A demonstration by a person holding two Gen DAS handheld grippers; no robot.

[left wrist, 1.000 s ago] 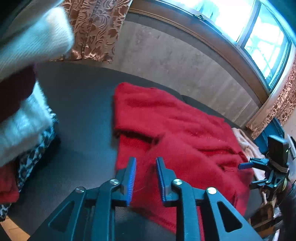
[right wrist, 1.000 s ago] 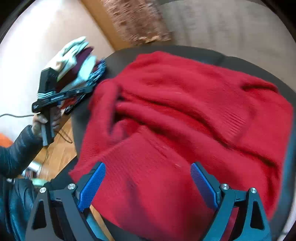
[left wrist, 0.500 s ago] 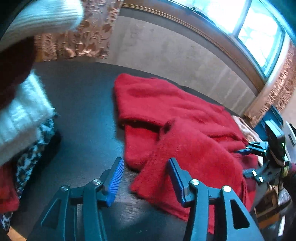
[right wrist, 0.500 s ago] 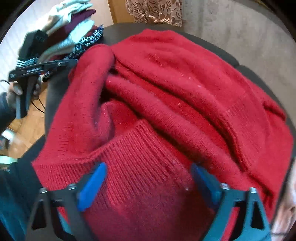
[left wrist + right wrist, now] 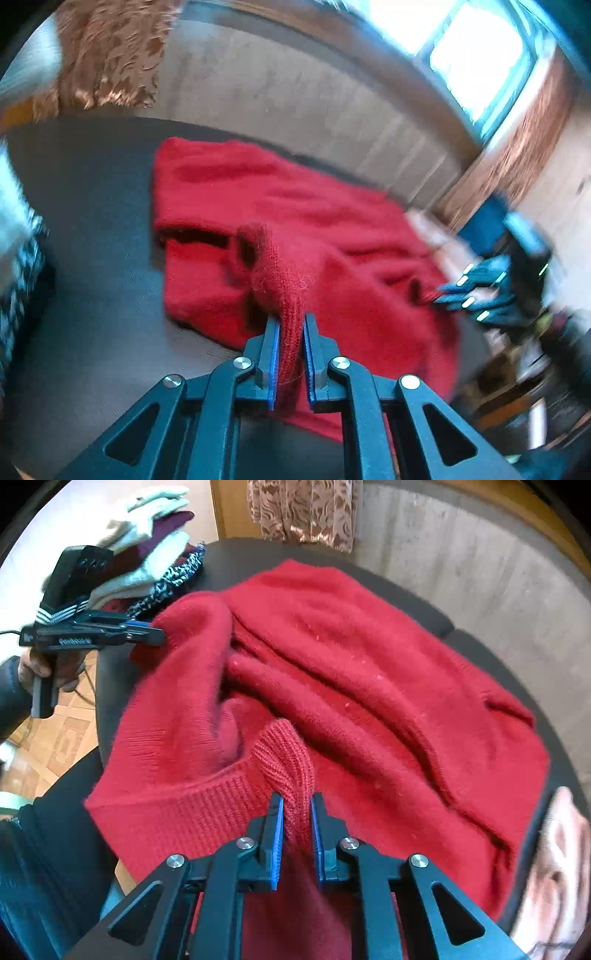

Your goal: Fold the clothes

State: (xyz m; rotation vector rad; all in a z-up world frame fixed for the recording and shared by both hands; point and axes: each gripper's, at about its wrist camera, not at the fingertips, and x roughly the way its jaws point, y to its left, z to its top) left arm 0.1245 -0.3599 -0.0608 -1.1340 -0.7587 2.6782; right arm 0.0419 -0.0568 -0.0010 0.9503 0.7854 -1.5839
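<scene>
A stack of folded clothes [image 5: 155, 554] sits at the dark bench's [image 5: 92, 221] left end. The left gripper [image 5: 290, 332] pinches a raised fold of the red sweater [image 5: 295, 206] lying rumpled mid-bench. The right gripper [image 5: 297, 812] clamps its ribbed hem.

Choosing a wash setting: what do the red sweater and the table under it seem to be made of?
Red sweater: looks like fuzzy knitted wool or a wool-like yarn, matte; the ribbed hem shows knit stitches and surface fluff. Table: dark, smooth, matte top with faint grain, perhaps wood laminate; blur leaves it uncertain.
</scene>
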